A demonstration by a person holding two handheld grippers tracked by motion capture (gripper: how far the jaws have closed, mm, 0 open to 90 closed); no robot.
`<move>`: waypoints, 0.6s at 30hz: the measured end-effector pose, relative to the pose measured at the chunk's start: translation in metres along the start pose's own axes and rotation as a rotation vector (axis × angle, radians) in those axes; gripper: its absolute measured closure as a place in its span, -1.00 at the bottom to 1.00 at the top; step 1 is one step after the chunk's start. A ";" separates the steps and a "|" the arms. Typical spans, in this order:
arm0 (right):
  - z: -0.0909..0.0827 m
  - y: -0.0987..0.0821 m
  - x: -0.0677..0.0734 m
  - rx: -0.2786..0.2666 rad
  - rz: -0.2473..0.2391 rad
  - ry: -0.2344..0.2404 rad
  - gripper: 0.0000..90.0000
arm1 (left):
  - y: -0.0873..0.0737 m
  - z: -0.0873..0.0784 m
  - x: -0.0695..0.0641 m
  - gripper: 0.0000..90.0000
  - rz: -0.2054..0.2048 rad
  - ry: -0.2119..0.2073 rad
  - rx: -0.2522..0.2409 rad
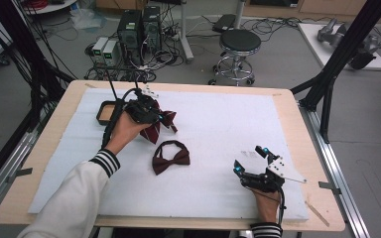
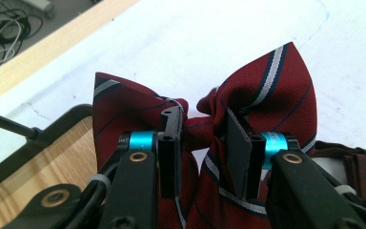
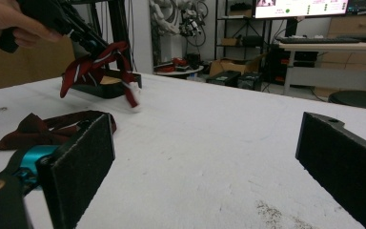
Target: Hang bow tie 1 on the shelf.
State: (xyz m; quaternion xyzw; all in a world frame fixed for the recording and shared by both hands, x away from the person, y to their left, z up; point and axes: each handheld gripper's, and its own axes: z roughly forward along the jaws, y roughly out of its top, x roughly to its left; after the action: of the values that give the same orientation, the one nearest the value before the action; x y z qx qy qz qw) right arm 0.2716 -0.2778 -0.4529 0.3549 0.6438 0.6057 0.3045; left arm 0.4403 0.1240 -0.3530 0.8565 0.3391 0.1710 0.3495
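Left hand-held gripper [image 2: 204,143] pinched the striped bow tie [image 2: 248,95] at its knot, aloft near the bench's far-left corner; soft, light cloth that drooped, best held at that knot.

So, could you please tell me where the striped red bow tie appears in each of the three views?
High view: the striped bow tie is upper left of centre, held in the left gripper.
Left gripper view: it spreads across the centre, its knot pinched between the jaws.
Right gripper view: it hangs at upper left.
Shared landmark: the black tray beside it.
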 end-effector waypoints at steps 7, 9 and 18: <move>0.000 0.000 0.000 0.000 0.001 0.000 -0.89 | -0.002 -0.016 0.002 0.51 -0.001 -0.003 -0.060; 0.000 0.000 0.000 -0.001 -0.003 -0.002 -0.89 | -0.004 -0.021 0.003 0.51 -0.004 -0.001 -0.072; 0.000 0.000 0.000 0.002 0.002 -0.002 -0.89 | -0.009 -0.046 0.007 0.51 0.003 0.016 -0.123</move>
State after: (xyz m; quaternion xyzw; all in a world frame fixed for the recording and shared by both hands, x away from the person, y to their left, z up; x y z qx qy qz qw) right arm 0.2714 -0.2776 -0.4529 0.3562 0.6438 0.6051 0.3042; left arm 0.4162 0.1559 -0.3267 0.8327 0.3294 0.1987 0.3983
